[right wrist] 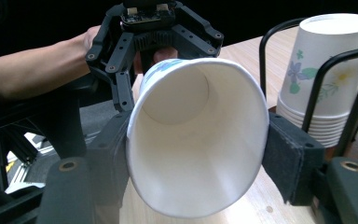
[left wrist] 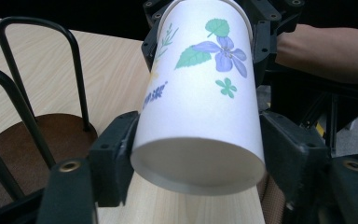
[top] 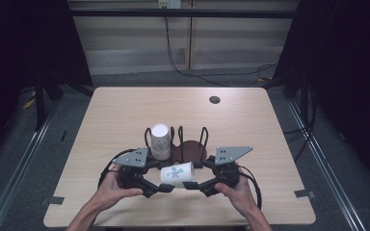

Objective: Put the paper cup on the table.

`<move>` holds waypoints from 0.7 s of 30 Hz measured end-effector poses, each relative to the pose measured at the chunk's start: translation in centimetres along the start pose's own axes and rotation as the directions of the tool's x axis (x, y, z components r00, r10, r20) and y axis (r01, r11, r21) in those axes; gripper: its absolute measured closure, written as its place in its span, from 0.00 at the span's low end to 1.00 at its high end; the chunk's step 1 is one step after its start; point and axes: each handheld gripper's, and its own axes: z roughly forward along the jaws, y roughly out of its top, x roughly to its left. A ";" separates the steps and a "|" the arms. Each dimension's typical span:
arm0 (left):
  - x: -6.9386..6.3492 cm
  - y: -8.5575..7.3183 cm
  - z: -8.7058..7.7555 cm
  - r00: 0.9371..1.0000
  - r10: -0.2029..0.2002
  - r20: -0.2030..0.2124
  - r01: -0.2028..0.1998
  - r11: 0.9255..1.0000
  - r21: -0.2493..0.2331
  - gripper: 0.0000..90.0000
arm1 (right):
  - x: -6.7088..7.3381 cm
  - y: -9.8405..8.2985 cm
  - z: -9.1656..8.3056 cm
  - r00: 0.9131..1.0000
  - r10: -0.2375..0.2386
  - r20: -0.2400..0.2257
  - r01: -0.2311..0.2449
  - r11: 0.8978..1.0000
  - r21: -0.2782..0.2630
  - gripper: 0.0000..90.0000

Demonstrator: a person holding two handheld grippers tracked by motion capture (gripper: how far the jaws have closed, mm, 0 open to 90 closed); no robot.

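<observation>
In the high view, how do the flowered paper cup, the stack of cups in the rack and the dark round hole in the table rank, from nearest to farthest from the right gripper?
Measured from the right gripper:
1. Flowered paper cup: lying sideways between both grippers, mouth end at this one.
2. Stack of cups: upside down in the rack's left end, behind.
3. Dark round hole: far back on the table.

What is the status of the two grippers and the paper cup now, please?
Right gripper jaws clamp cup at its mouth. Left gripper jaws flank its base, grip unclear. Cup lies sideways above the table. Rack behind, nothing blocking.
</observation>
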 end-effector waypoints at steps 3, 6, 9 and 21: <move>0.1 -0.1 0.0 1.000 -0.017 -0.002 0.017 1.000 0.020 0.33 | -0.2 -0.1 -0.4 1.000 0.013 0.013 -0.013 1.000 -0.002 0.35; 0.2 -0.1 0.1 1.000 -0.027 -0.011 0.027 0.999 0.033 0.31 | -0.3 -0.2 -0.7 0.999 0.022 0.025 -0.022 1.000 0.007 0.35; 0.3 -0.1 0.0 0.999 -0.031 -0.025 0.032 0.999 0.030 0.30 | -0.3 -0.2 -0.8 0.999 0.025 0.027 -0.025 1.000 0.011 0.35; 0.9 -0.5 -0.9 0.996 -0.063 -0.068 0.067 0.996 0.066 0.26 | -0.5 -0.3 -1.6 0.997 0.048 0.067 -0.050 0.998 0.031 0.35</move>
